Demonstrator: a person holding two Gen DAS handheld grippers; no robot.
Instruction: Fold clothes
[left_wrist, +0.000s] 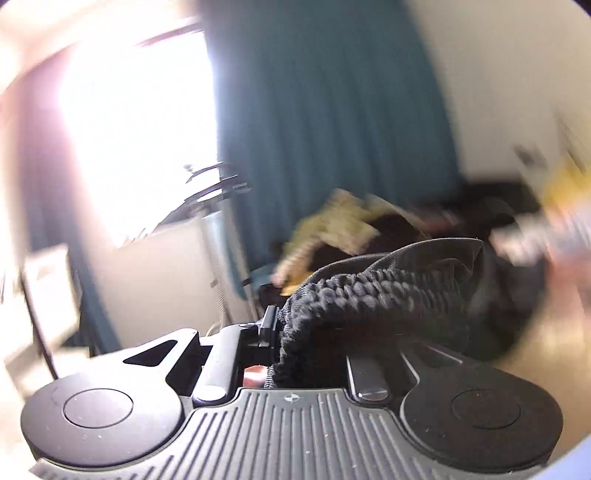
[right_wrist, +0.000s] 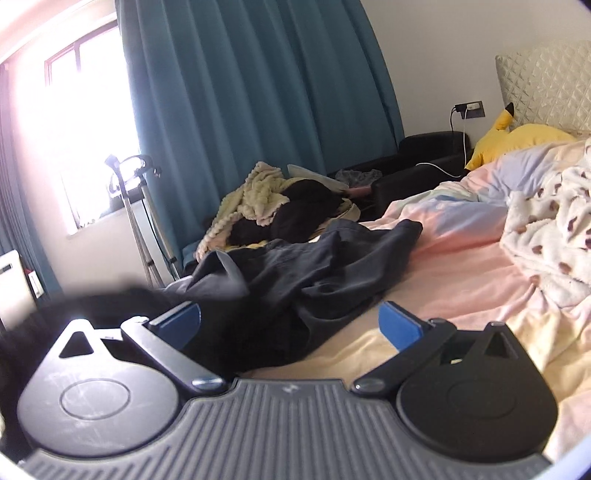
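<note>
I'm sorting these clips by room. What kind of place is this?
Most likely a bedroom: a bed with a rumpled pastel pink sheet, a quilted cream headboard, and long teal curtains beside a bright window.

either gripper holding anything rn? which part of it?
Left gripper is shut on the dark garment, gripped at its gathered elastic waistband. Right gripper is open and holds nothing; the garment lies on the bed ahead of it.

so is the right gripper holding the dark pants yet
No: in the right wrist view the right gripper is open, its blue pads spread wide above the dark pants lying on the bed.
</note>
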